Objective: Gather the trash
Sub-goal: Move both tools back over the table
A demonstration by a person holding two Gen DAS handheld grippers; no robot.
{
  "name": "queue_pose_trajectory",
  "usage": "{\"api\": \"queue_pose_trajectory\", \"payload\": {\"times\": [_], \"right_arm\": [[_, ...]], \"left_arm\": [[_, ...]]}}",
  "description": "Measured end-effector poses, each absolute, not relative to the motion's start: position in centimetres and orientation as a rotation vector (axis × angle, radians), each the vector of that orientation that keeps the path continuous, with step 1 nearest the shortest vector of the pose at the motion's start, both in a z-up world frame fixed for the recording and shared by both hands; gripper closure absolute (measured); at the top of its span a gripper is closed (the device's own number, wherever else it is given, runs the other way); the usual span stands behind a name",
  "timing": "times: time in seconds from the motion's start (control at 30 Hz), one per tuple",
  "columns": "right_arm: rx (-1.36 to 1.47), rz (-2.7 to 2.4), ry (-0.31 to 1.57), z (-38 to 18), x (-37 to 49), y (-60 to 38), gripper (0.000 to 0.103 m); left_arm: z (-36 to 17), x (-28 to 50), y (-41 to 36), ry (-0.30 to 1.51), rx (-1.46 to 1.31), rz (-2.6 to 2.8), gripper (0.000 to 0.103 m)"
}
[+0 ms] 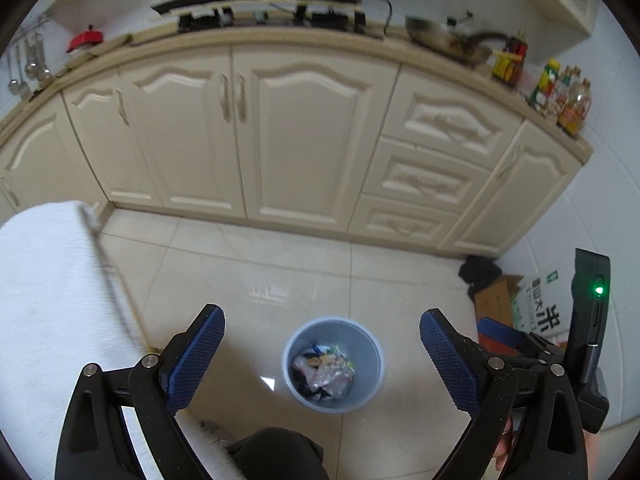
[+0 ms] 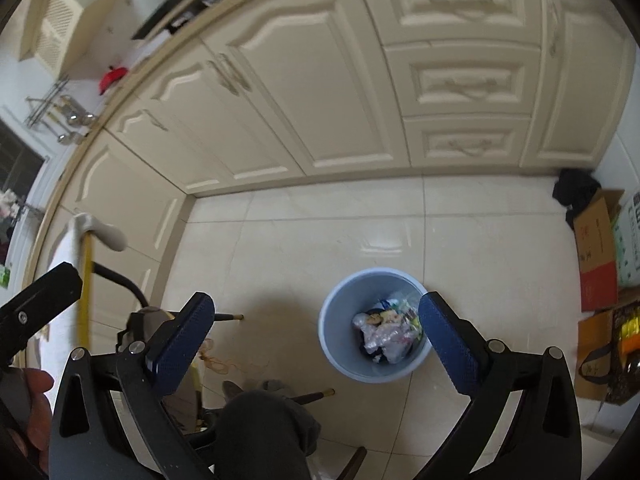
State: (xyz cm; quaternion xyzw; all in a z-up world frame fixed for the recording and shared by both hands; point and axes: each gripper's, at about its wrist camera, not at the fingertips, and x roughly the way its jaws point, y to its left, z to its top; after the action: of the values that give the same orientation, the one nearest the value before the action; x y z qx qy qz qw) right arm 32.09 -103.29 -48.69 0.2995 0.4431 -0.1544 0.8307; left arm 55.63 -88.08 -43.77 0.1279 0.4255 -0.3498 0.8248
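Trash (image 1: 324, 372) sits crumpled in the bottom of a pale blue bin (image 1: 294, 360) that stands upright on the tiled floor (image 1: 260, 272), in front of cream cabinets (image 1: 304, 136). Above the bin, the left hand-held gripper (image 1: 322, 356) hangs with its blue pads spread wide and nothing between them. The right hand-held gripper (image 2: 316, 344) is likewise released and empty over the floor, its right pad overlapping the bin's rim in that view, with a cardboard box (image 2: 596, 256) well off to the side.
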Motion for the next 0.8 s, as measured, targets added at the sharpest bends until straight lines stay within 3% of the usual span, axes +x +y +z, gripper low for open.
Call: {"api": "queue_pose_trajectory", "payload": {"times": [0.1,0.8], "right_arm": [[0.592,-0.307,0.899,-45.9,32.4,-101.1,0.0],[0.301,-0.04,0.696,-32.1,36.9,-82.0,0.0]], "left_arm": [[-42.0,54.3,-85.4,0.846,0.237,-0.731,0.001],[-32.4,38.8,-50.0,0.569,0.009,-0.48,0.001]]}}
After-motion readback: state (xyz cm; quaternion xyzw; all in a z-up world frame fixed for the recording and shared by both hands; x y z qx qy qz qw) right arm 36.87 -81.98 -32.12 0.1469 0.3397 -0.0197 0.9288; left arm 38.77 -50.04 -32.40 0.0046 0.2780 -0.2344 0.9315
